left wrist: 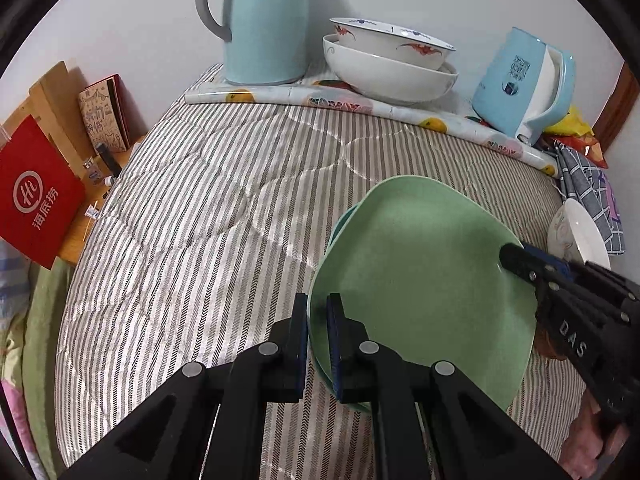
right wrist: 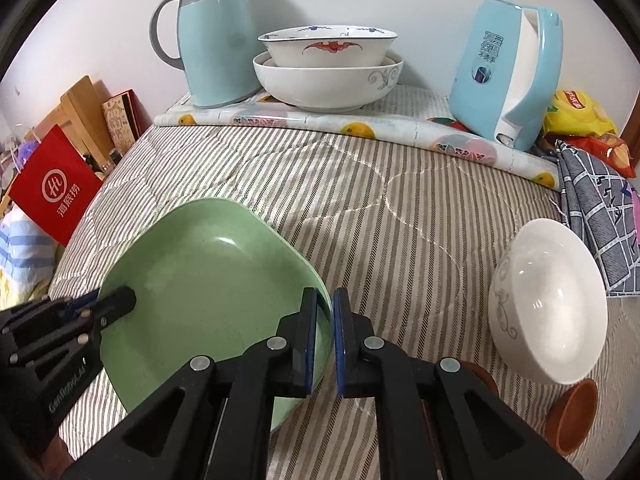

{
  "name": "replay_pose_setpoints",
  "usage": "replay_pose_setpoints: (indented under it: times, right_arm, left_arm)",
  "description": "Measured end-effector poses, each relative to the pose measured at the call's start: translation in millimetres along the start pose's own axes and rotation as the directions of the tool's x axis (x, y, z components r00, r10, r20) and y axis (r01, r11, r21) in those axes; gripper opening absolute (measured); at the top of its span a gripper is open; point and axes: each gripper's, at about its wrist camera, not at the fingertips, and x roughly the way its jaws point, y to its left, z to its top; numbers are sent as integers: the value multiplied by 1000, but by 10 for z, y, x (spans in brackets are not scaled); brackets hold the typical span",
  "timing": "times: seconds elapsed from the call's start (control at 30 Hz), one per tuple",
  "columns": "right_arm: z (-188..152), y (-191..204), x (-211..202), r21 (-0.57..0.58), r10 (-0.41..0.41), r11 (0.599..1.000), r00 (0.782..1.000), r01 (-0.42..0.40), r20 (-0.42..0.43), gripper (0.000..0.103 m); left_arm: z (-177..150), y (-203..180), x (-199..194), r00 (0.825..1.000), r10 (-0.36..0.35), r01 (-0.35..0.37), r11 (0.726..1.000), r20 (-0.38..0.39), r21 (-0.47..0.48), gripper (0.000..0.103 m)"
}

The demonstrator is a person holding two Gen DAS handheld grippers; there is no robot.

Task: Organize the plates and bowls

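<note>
Because the green plate (left wrist: 416, 276) is broad and shallow, it is carried between two claws on opposite edges, which keeps it from swinging. The left gripper (left wrist: 318, 312) is closed down on the plate's near left rim, one pad inside and one outside; the right gripper (right wrist: 325, 312) is likewise pinched on the right rim, with only the rim's thickness between its pads. The plate hangs tilted, low over the striped quilt (left wrist: 208, 208), in front of the stacked white bowls (left wrist: 384, 60) standing on the fruit-print mat (left wrist: 320, 100) at the back, between the thermos jug (left wrist: 264, 24) and the blue kettle (left wrist: 524, 84). The left wrist view shows a second, teal rim (left wrist: 340, 224) under the green one (apparently another plate beneath it; whether the two touch I cannot tell), a detail the right wrist view hides altogether. The right wrist view, in turn, shows the small white bowl (right wrist: 548, 304) in full, lying tipped on its side near a terracotta dish (right wrist: 572, 412), the latter absent from the left view. Judgement: the plate is being set onto the one below.
</note>
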Motion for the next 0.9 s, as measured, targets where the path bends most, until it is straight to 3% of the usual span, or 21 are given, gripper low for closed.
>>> replay_pose_setpoints:
  times: [0.27, 0.47, 0.57, 0.9]
  right_arm:
    - [-11, -1, -40, 0, 15, 1000, 1000, -15, 12, 14]
    - [-119, -2, -203, -11, 13, 1000, 999, -12, 32, 28]
    - [-185, -13, -312, -9, 13, 1000, 999, -13, 46, 36]
    - [-487, -245, -678, 30, -5, 1000, 998, 3, 70, 38]
  left_arm:
    - [-55, -10, -70, 1000, 25, -25, 1000, 9, 10, 10]
    - [-84, -39, -194, 999, 40, -40, 999, 19, 20, 23]
    - [-118, -63, -280, 999, 34, -35, 999, 32, 24, 24]
    - [-243, -255, -587, 997, 0, -3, 999, 79, 36, 24]
